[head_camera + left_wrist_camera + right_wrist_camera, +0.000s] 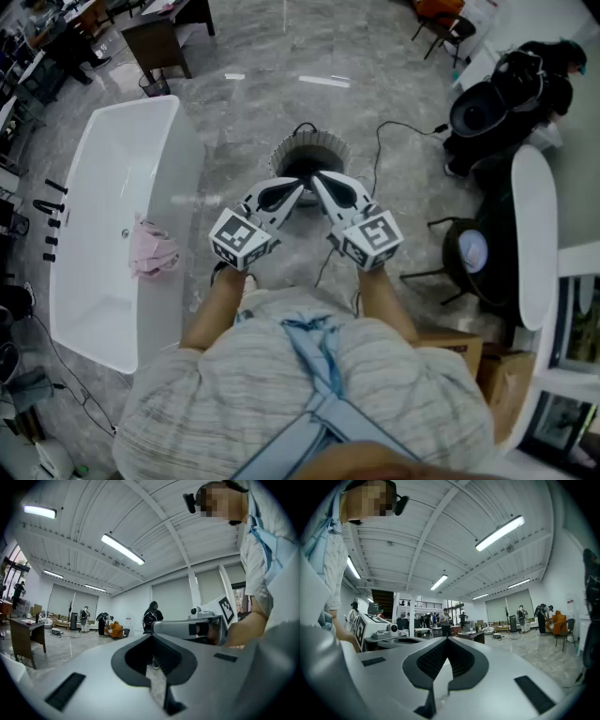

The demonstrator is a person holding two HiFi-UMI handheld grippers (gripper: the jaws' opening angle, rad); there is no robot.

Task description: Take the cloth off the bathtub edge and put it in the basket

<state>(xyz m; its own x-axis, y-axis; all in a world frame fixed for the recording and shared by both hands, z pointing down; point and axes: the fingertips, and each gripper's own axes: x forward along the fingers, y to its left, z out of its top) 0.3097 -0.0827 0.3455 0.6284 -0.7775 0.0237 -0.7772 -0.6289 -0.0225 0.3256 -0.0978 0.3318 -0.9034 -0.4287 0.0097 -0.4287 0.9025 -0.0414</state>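
Right, both of my grippers are shut with nothing between the jaws. I hold them level in front of my chest, the tips nearly meeting. In the head view the left gripper (pixel 292 187) and the right gripper (pixel 321 182) point toward the round slatted basket (pixel 314 142), which stands on the floor straight ahead of me, just beyond the tips. The pink cloth (pixel 150 251) is not ahead at all. It hangs bunched over the near rim of the white bathtub (pixel 103 197), well off to my left and a little closer to my body than the gripper tips. As far as I can judge, its long side runs along the rim, so a pinch would best come across it from above. Neither gripper view shows the cloth or the tub; both look out level into the room. My left gripper is plainly the nearer one, with the tub's outer wall on its side. The coming move, I reckon, is a swing to the left and down with that gripper, and its jaws must part before they reach the fabric. From there the carry to the basket is a short sweep back to the right.
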